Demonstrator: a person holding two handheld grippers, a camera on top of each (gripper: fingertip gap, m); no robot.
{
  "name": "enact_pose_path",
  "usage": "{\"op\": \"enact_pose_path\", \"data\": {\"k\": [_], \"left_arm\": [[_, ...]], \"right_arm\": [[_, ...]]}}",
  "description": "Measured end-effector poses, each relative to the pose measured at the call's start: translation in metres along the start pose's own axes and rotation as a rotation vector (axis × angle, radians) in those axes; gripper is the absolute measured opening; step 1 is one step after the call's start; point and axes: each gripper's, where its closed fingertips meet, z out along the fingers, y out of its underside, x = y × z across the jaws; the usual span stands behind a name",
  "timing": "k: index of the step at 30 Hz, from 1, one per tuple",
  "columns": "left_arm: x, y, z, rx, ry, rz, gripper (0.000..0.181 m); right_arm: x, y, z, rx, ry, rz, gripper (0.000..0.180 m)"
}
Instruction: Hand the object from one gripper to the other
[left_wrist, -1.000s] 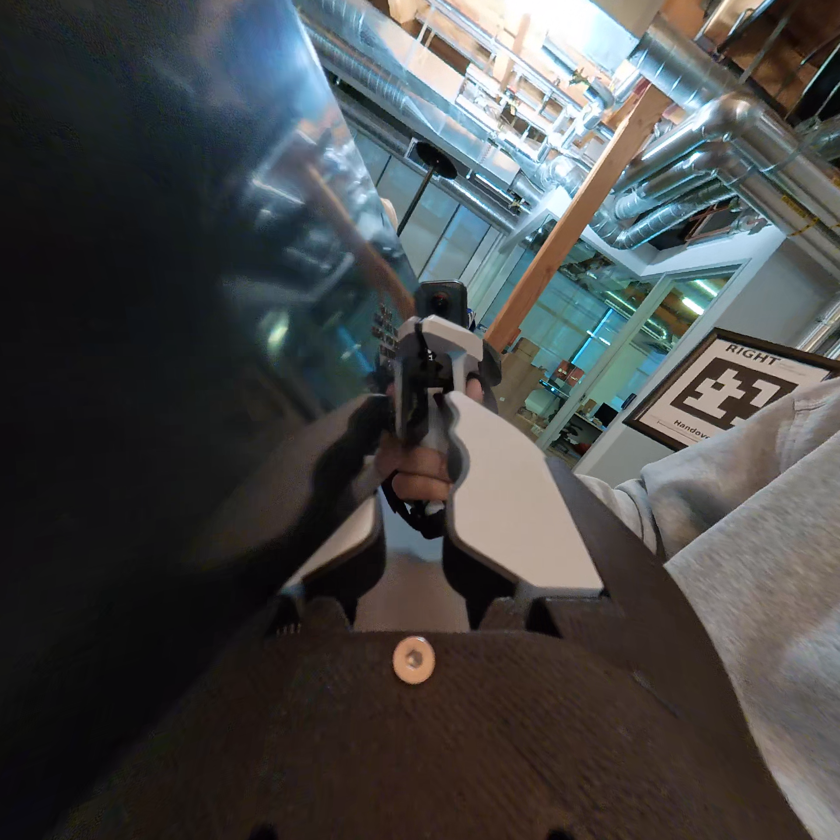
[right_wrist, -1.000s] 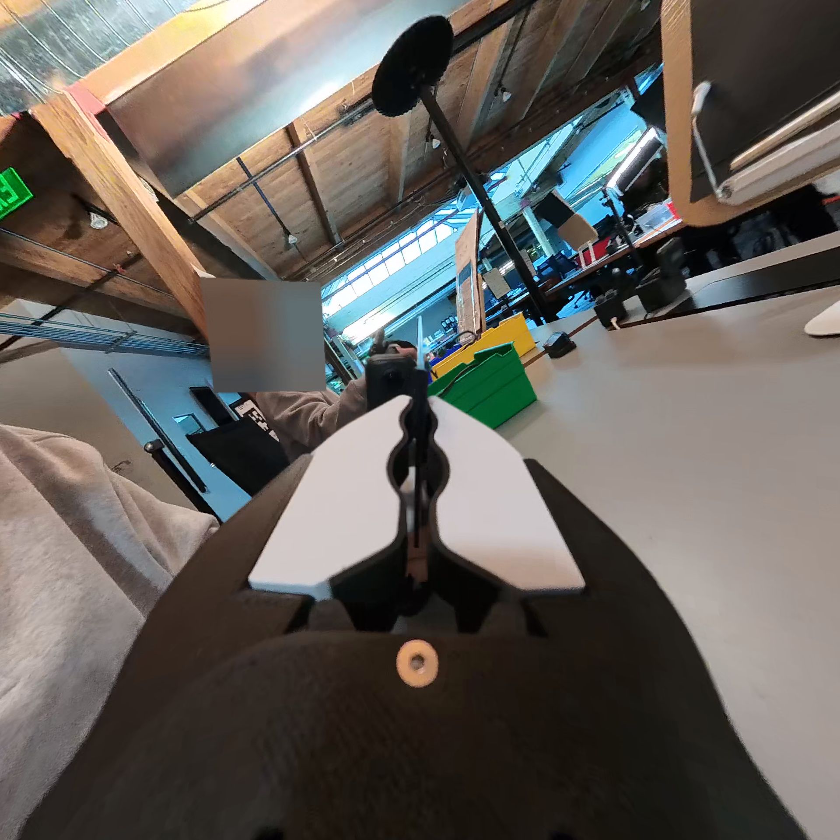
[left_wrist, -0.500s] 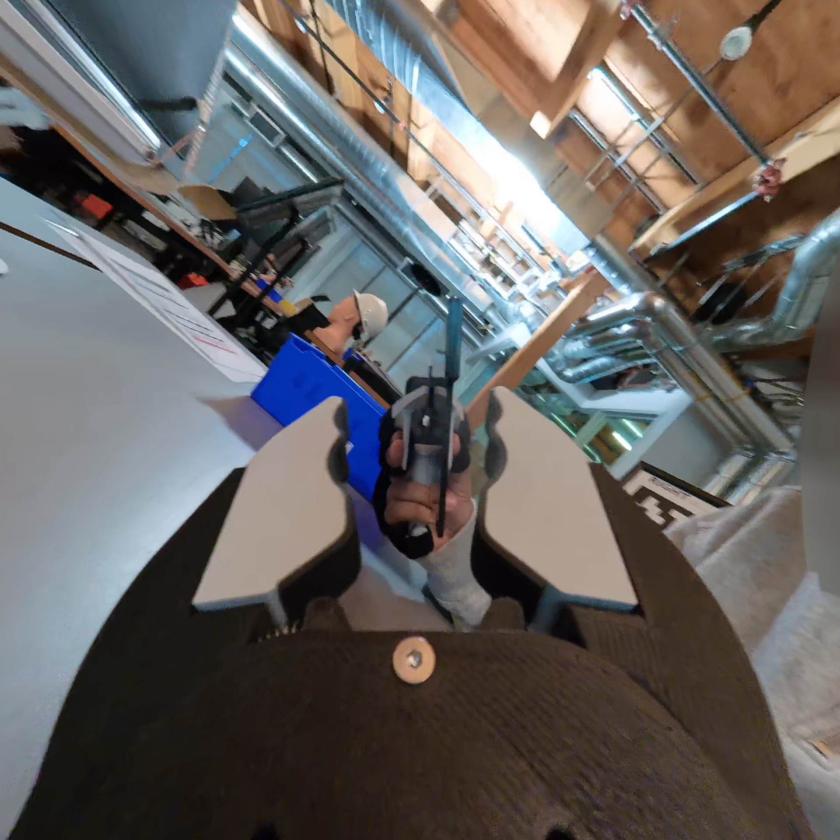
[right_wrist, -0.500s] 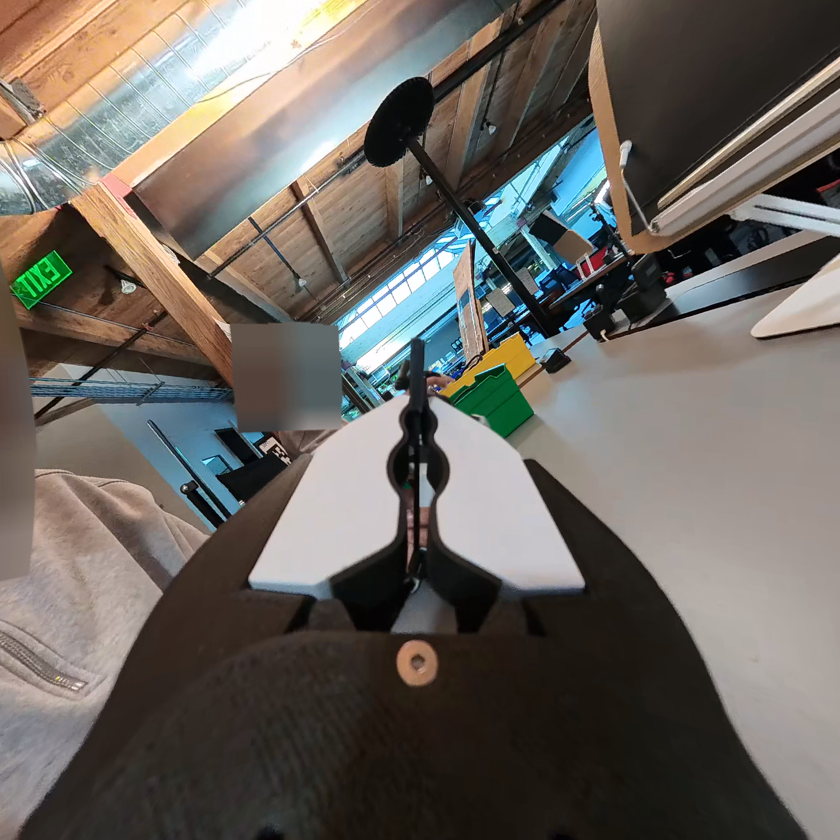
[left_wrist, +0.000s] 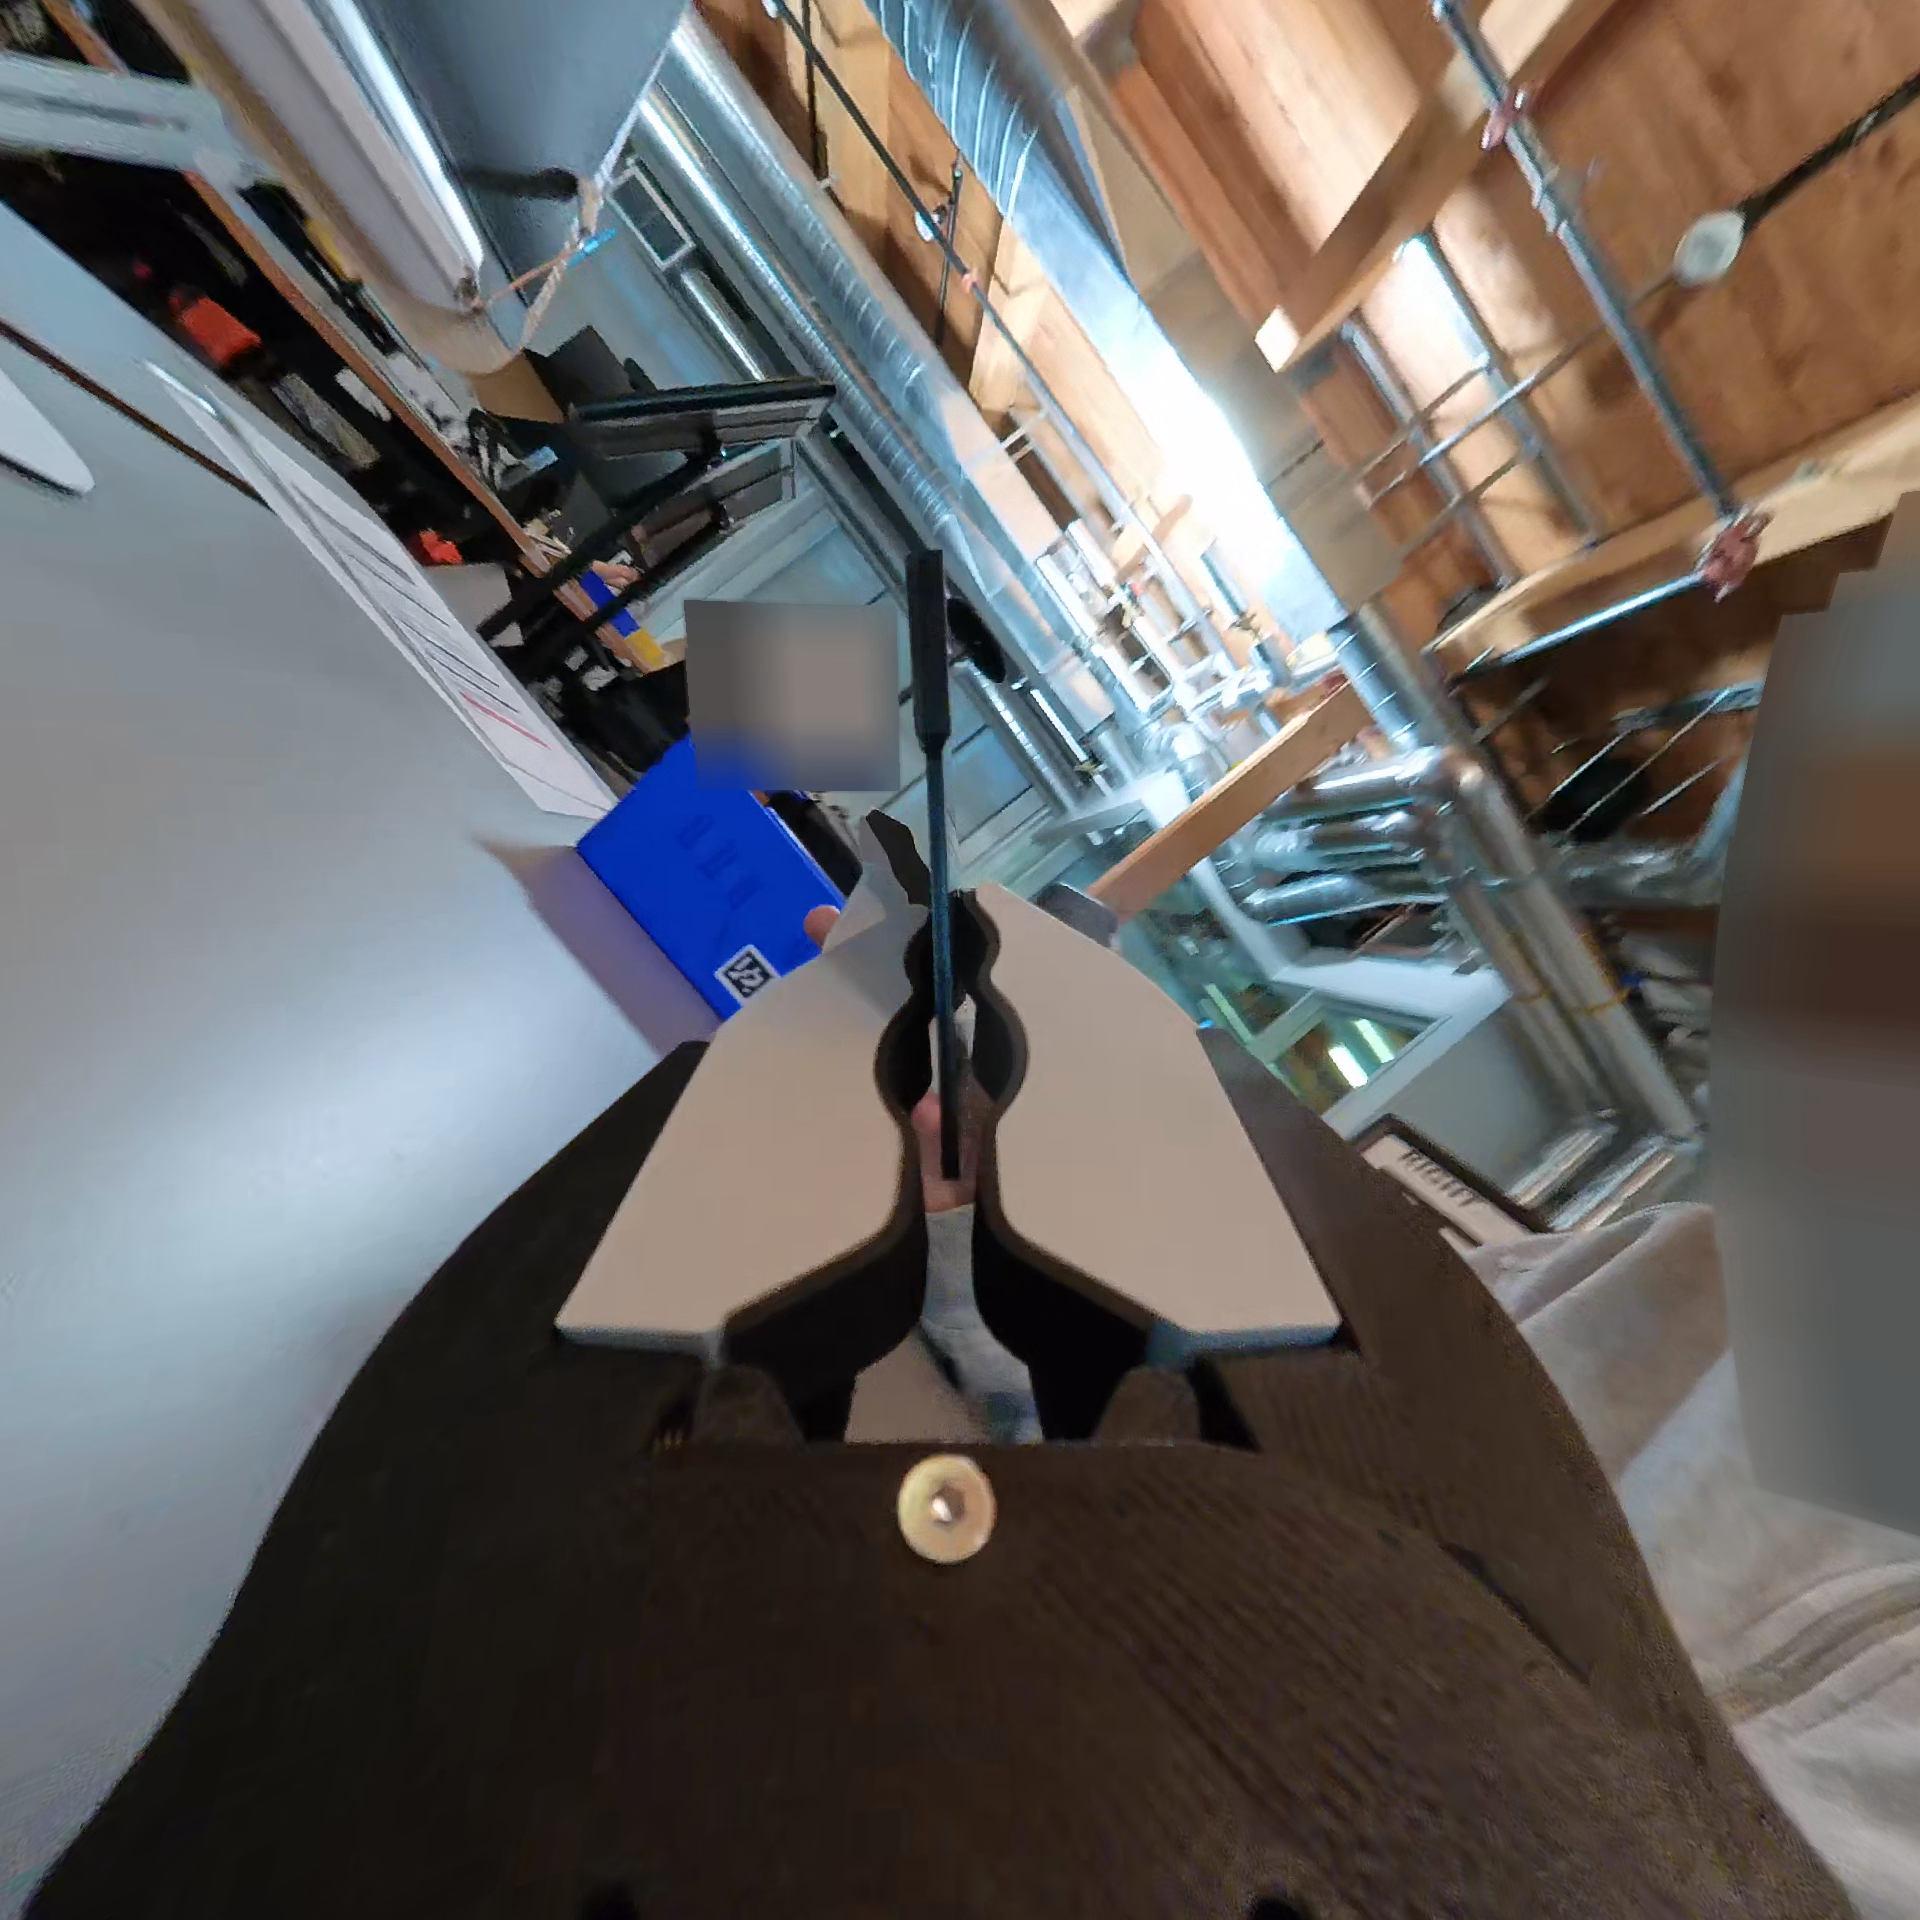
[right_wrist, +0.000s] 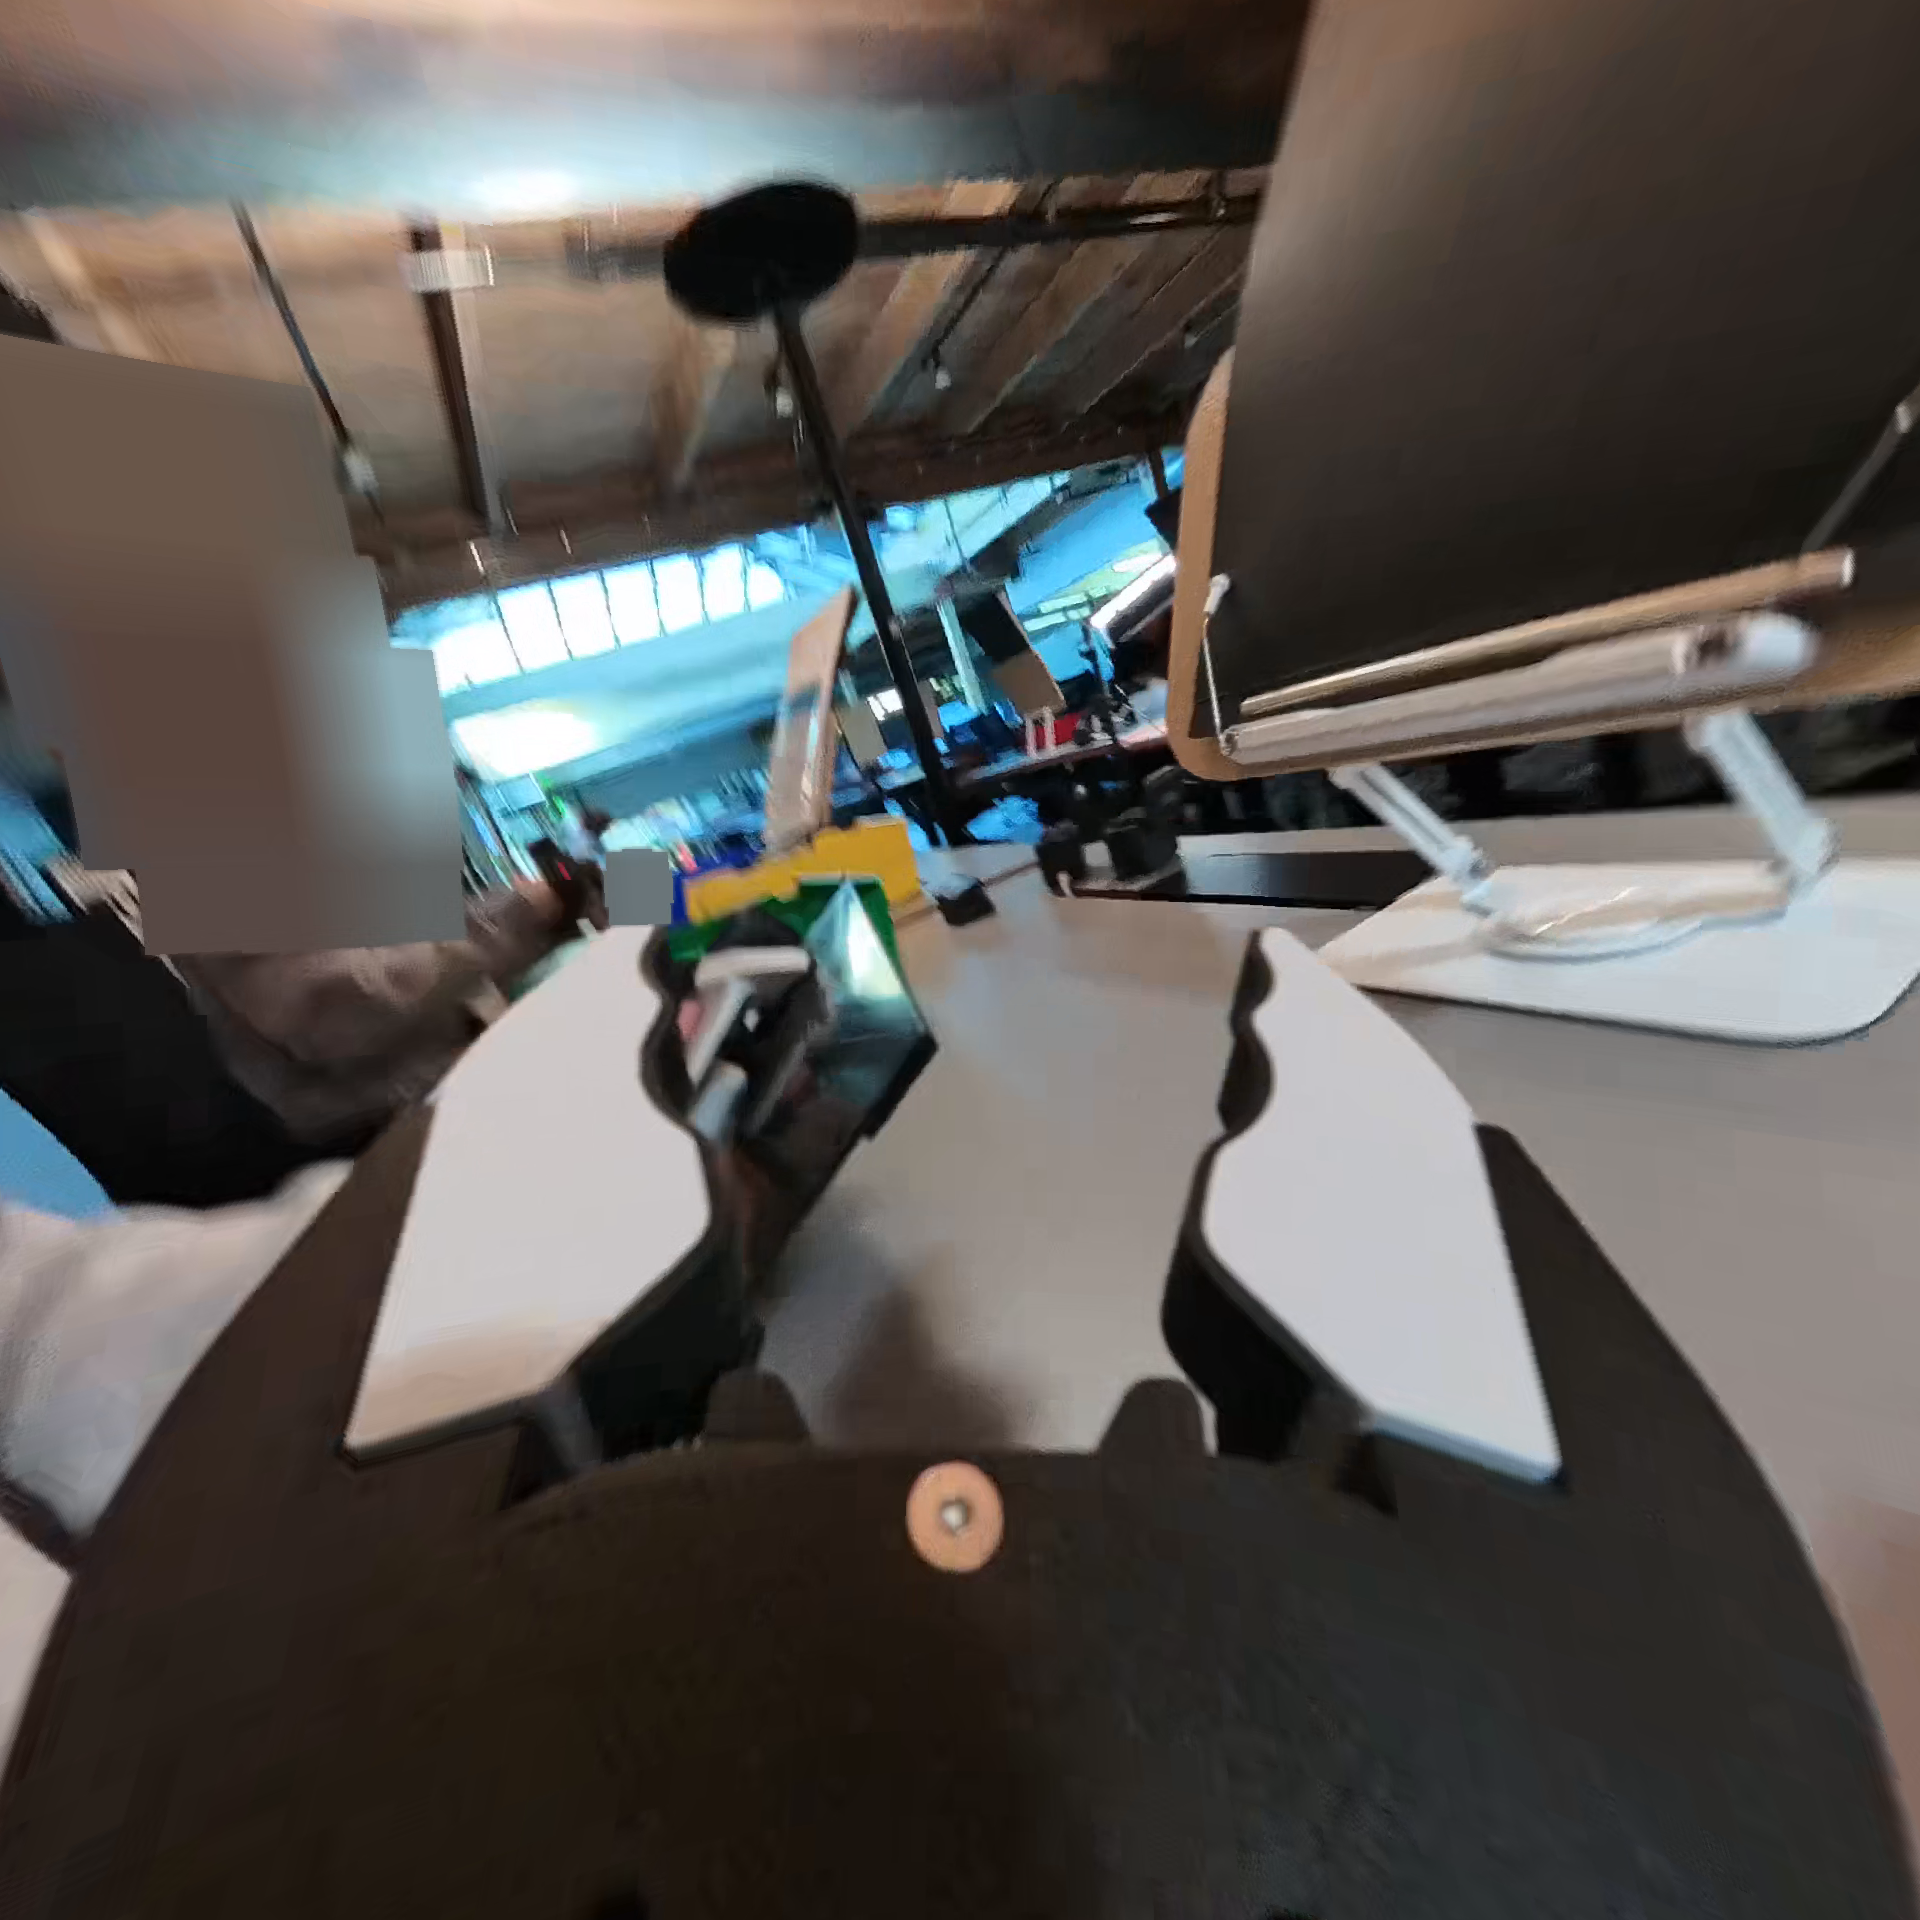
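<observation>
While left tool (left_wrist: 951, 940) sits nearest w/ fingers pressed narrow on thin dark flat object (left_wrist: 938, 883), seen edge-on, upper end sticking past fingertips.
Right tool (right_wrist: 951, 1049): spread wide, holding nothing; view blurred.
Object (right_wrist: 842, 1029) also shows beside right tool's left finger, glossy face toward cam.
Grey tabletop (left_wrist: 208, 935) beneath.
Blue bin (left_wrist: 696, 883) near tabletop edge.
Farther: green/yellow bins (right_wrist: 821, 888), monitor on white stand (right_wrist: 1558, 436).
</observation>
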Motion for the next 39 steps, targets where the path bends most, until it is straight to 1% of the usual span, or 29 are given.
{"op": "enact_pose_path", "data": {"k": [2,3,5,9,11,14,16,18,20,21,25,30,35,39], "left_arm": [[-0.003,-0.003,-0.003,0.024,0.024,-0.080,0.003],[-0.006,-0.005,-0.004,0.043,0.026,-0.121,0.003],[-0.012,-0.005,-0.007,0.067,0.021,-0.187,0.003],[-0.017,0.001,-0.005,0.033,0.015,-0.247,0.003],[-0.015,0.005,-0.003,0.007,0.033,-0.259,0.003],[-0.012,0.005,-0.002,0.008,0.081,-0.302,0.003],[-0.012,0.007,-0.001,-0.006,0.090,-0.318,0.003],[-0.013,0.012,0.001,-0.038,0.075,-0.306,0.003],[-0.015,0.015,0.002,-0.063,0.047,-0.284,0.003],[-0.016,0.016,0.002,-0.068,0.041,-0.282,0.003],[-0.016,0.014,0.001,-0.047,0.061,-0.317,0.003],[-0.016,0.014,0.001,-0.048,0.066,-0.338,0.003],[-0.017,0.015,0.001,-0.053,0.065,-0.334,0.003],[-0.018,0.014,0.000,-0.044,0.063,-0.342,0.003]], "right_arm": [[-0.011,0.012,0.003,-0.090,-0.009,-0.215,0.118],[-0.015,0.018,0.005,-0.128,-0.007,-0.303,0.122],[-0.025,0.029,0.010,-0.174,-0.007,-0.439,0.124],[-0.044,0.049,0.019,-0.253,-0.042,-0.642,0.122],[-0.049,0.058,0.021,-0.285,-0.064,-0.660,0.122],[-0.050,0.066,0.021,-0.316,-0.099,-0.589,0.126],[-0.051,0.065,0.020,-0.322,-0.115,-0.568,0.116],[-0.052,0.064,0.020,-0.316,-0.112,-0.591,0.113],[-0.052,0.064,0.020,-0.317,-0.103,-0.616,0.117],[-0.053,0.066,0.020,-0.324,-0.107,-0.621,0.116],[-0.053,0.076,0.020,-0.374,-0.117,-0.660,0.111],[-0.054,0.077,0.022,-0.371,-0.108,-0.683,0.118],[-0.054,0.076,0.020,-0.372,-0.106,-0.692,0.109],[-0.052,0.079,0.020,-0.395,-0.093,-0.717,0.108]]}}
